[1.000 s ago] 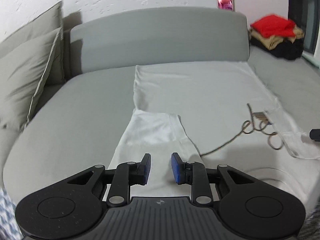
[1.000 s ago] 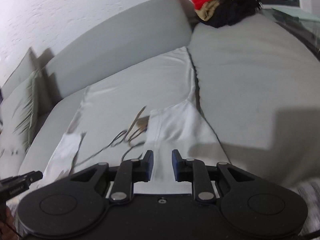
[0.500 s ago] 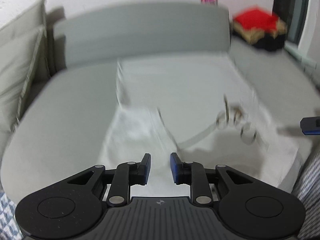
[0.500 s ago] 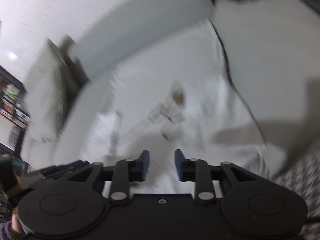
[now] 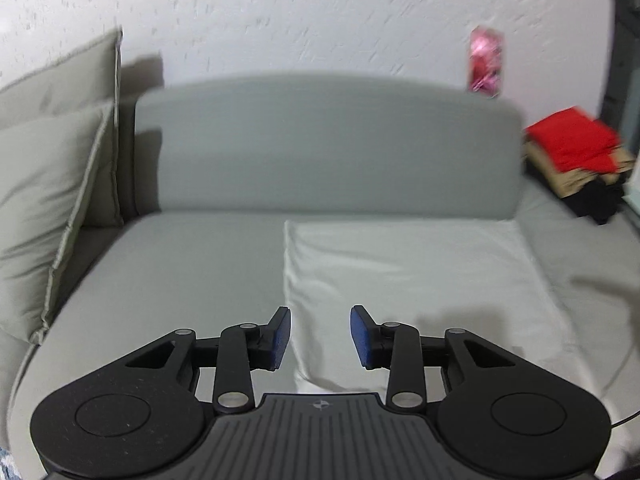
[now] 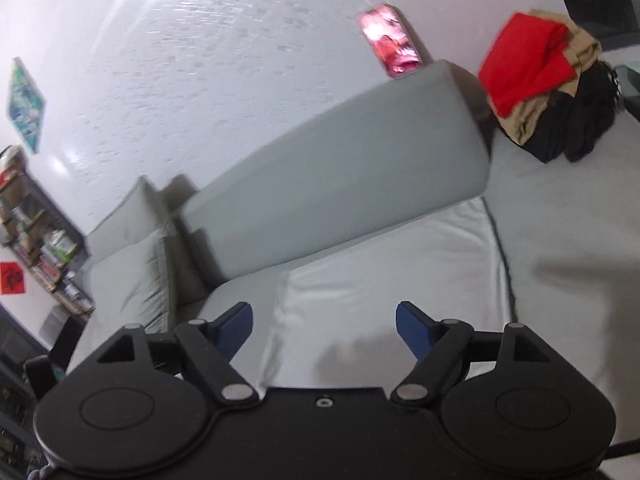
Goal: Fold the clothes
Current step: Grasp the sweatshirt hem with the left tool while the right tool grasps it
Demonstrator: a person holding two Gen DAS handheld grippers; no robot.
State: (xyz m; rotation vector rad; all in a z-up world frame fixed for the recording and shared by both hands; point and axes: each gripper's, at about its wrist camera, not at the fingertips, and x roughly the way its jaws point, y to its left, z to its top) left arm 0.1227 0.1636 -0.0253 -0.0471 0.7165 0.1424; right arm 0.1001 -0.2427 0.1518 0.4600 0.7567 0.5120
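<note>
White garment (image 5: 404,276) lies flat against sofa (image 5: 192,264) back edge: judged light, limp; best pinched at corners. Left gripper (image 5: 320,338) and right gripper (image 6: 324,330) just opened, spread, nothing held.

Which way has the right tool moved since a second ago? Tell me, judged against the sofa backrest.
Yes. The right tool has lifted and pulled back: the sofa backrest now sits lower in its view, and the white garment lies clear beneath its jaws, which have just been opening, empty.

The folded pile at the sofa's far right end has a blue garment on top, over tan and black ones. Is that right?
Not quite. The top garment of the pile is red, not blue, as the right wrist view shows. It does lie over the tan garment and the black garment.
</note>
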